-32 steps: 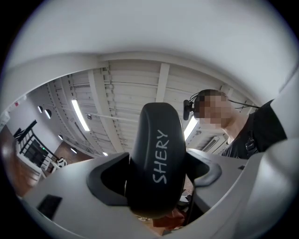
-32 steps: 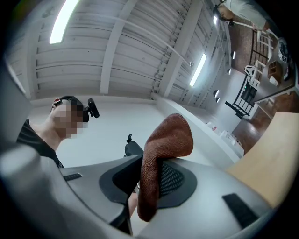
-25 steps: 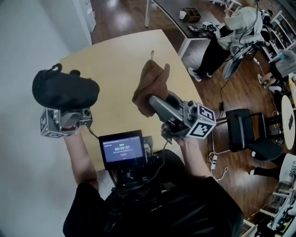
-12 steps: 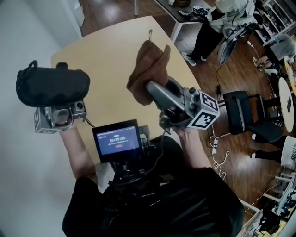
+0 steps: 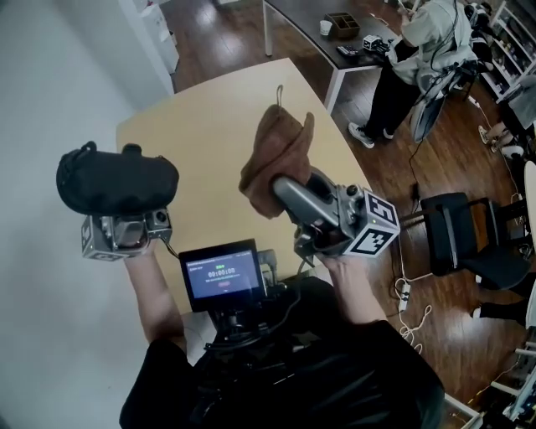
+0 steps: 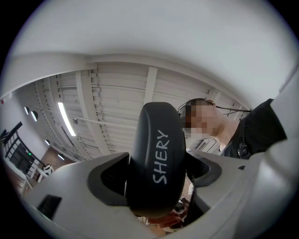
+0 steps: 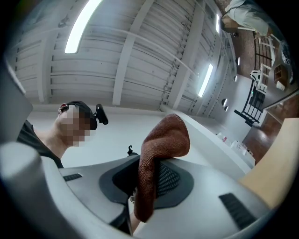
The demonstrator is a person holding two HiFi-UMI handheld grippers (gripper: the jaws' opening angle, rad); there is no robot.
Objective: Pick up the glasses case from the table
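At far left, my left hand-held gripper (image 5: 122,219) is raised and pointing up, its jaws clamped on the black glasses case (image 5: 117,178). The case lies crosswise over the jaws, off the counter (image 5: 209,117) and out past its left edge, in front of a pale wall. In the left gripper view the jaws press on both sides of the rounded dark case, which carries the white lettering "SHERY", with ceiling beams and strip lights behind it. A marker cube (image 5: 100,247) sits at the base of this gripper, above my forearm.

At centre, low in the head view, a small lit screen (image 5: 222,275) is mounted in front of my chest. Beyond it lies the light wooden counter.

To the right, my right hand-held gripper (image 5: 285,186) is held above the counter's near right part, its jaws closed on a brown cloth (image 5: 279,159) that stands up from them with a thin loop at its top. The right gripper view shows the knitted brown fabric pinched between the jaws and folding over one of them. This gripper's marker cube (image 5: 374,228) faces the camera.

At far right, on the dark wooden floor, a black chair (image 5: 461,243) stands near a person (image 5: 419,59) at a dark desk (image 5: 310,21).
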